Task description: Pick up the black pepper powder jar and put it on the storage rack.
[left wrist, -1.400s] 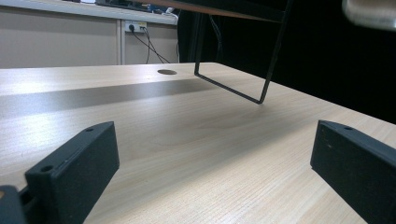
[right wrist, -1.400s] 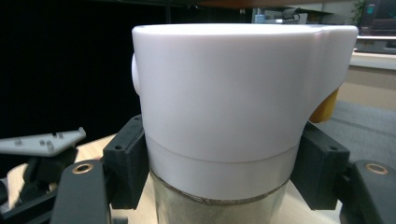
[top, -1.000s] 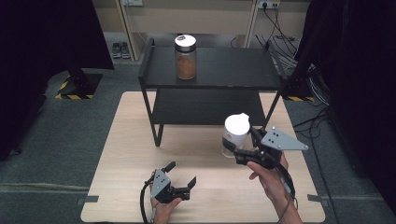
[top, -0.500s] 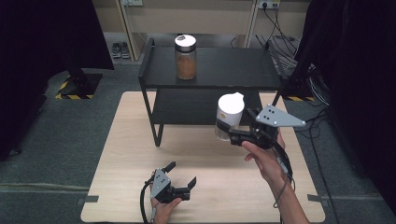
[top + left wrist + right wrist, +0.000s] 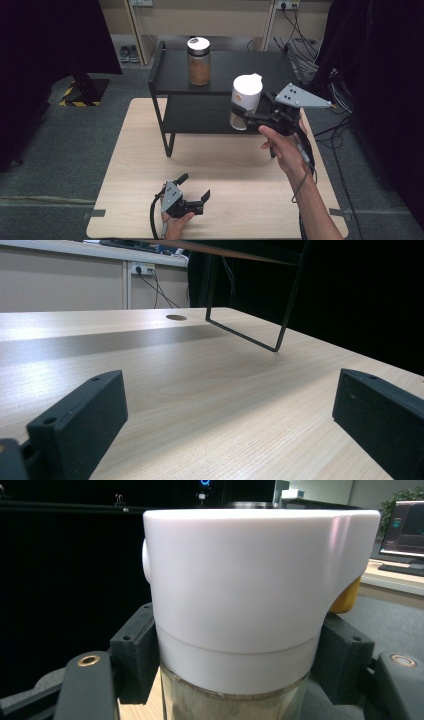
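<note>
A glass jar with a tall white lid [image 5: 245, 100] hangs in the air in front of the black two-level shelf [image 5: 270, 60], held upright by my right gripper [image 5: 246, 116], which is shut on its body. In the right gripper view the white lid [image 5: 250, 580] sits between both jaws with pale grainy contents below it. A second jar [image 5: 198, 61] with brown contents and a black-and-white lid stands on the shelf's top level. My left gripper [image 5: 196, 188] rests near the table's front edge, open, with bare wood [image 5: 220, 405] between its jaws.
The light wooden table [image 5: 135, 150] carries the shelf at its far side. The shelf's thin black leg [image 5: 287, 300] stands ahead of the left gripper. Cables [image 5: 335, 95] trail over the grey floor at right, and dark curtains stand on both sides.
My right gripper has lifted the white-lidded jar off the table, up and toward the shelf. The left gripper has stayed where it was.
</note>
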A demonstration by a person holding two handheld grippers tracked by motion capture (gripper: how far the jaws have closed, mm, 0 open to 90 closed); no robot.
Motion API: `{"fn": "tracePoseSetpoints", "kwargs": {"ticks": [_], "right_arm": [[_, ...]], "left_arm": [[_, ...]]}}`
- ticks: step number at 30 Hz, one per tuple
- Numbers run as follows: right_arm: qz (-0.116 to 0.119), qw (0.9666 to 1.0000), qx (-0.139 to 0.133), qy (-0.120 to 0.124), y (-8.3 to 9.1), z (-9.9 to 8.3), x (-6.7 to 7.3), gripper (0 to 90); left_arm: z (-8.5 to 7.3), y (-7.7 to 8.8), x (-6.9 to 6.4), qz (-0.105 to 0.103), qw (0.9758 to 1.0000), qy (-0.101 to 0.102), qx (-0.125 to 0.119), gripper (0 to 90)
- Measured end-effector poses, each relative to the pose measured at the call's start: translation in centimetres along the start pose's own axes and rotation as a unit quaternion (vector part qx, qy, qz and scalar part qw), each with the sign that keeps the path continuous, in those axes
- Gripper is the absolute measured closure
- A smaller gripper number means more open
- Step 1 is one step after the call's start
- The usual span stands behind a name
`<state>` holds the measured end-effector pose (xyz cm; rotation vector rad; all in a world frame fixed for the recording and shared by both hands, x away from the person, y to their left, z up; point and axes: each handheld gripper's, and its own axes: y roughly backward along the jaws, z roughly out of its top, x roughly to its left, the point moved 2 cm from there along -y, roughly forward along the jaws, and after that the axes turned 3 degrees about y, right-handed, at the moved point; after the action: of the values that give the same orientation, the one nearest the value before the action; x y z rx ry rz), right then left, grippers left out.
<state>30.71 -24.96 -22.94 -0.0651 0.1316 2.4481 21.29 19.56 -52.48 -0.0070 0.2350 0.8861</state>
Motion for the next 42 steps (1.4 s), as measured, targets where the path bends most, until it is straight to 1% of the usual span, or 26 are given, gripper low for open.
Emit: {"fn": "tracePoseSetpoints", "kwargs": {"ticks": [3,8,14,22,25,28,32,37,42], "right_arm": [[-0.002,1.0000,-0.002,0.000,-0.4,0.8,-0.3,30.8],[-0.001,1.0000,0.001,0.000,-1.1,1.9,-0.5,30.8],[0.001,0.9998,-0.002,-0.021,-1.9,2.2,-1.1,30.8],[-0.014,0.9995,-0.002,-0.029,-3.1,3.3,-2.0,30.8],[-0.021,0.9994,0.000,-0.029,-3.6,3.9,-2.3,30.8],[-0.029,0.9991,0.002,-0.030,-4.0,4.3,-2.6,30.8],[-0.041,0.9987,0.005,-0.030,-4.8,4.6,-2.9,30.8],[-0.057,0.9981,0.009,-0.022,-5.7,4.9,-3.1,30.8],[-0.075,0.9968,0.012,-0.025,-6.6,4.9,-3.5,30.7]], "left_arm": [[0.0,0.0,0.0,0.000,1.0000,0.001,-0.001,0.3],[0.0,0.0,0.0,-0.001,1.0000,-0.001,0.000,0.3],[0.0,0.0,0.0,-0.002,1.0000,0.000,0.000,0.3],[0.0,0.0,0.1,-0.005,1.0000,0.001,0.001,0.3],[0.0,-0.1,0.1,-0.005,1.0000,-0.003,0.002,0.3],[0.0,0.0,0.1,-0.006,1.0000,0.001,0.000,0.3],[0.0,0.0,0.1,-0.006,1.0000,0.000,0.000,0.3],[0.0,0.0,0.2,-0.006,1.0000,0.001,-0.001,0.3],[0.0,0.0,0.2,-0.006,1.0000,0.001,-0.001,0.3]]}}
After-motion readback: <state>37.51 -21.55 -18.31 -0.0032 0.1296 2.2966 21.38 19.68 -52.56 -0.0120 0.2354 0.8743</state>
